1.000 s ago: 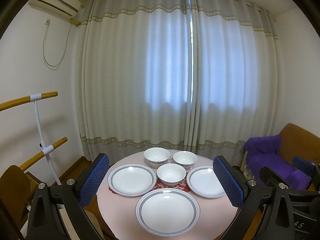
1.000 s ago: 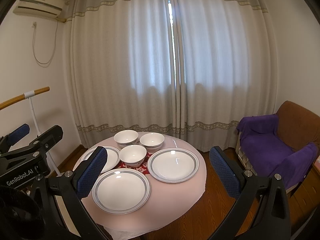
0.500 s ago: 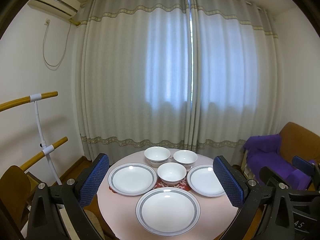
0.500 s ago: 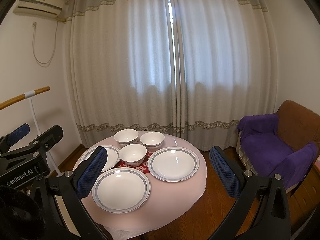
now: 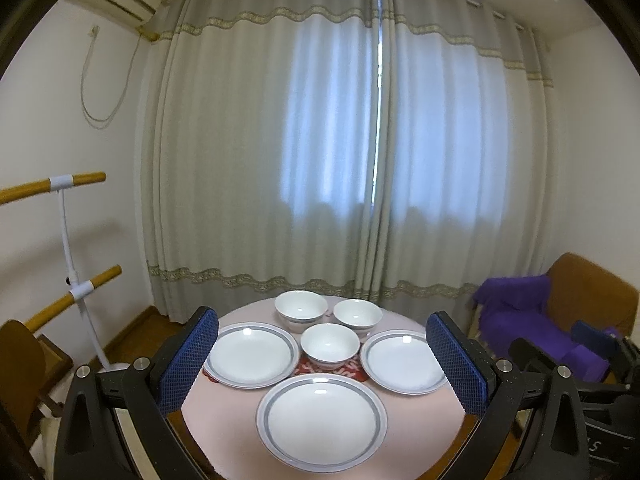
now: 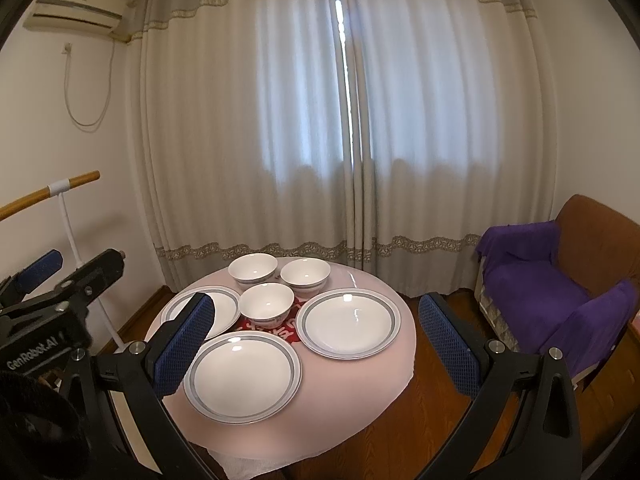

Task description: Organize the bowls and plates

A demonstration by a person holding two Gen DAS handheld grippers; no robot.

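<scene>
Nearest white round ceramic plate with grey rim band [image 5: 322,422]: flat on pink round tabletop [image 5: 224,420], dead ahead between left gripper [image 5: 322,364] fingers, spread empty; right gripper [image 6: 316,346], likewise spread empty, finds it left of centre.

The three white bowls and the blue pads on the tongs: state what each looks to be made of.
White bowls with grey bands: likely glazed ceramic or porcelain, since the glossy surfaces carry sharp light glints; melamine cannot be ruled out. Blue pads on the right tongs: they look like textured rubber or soft plastic, matte, with a fine grid pattern across one pad.
</scene>
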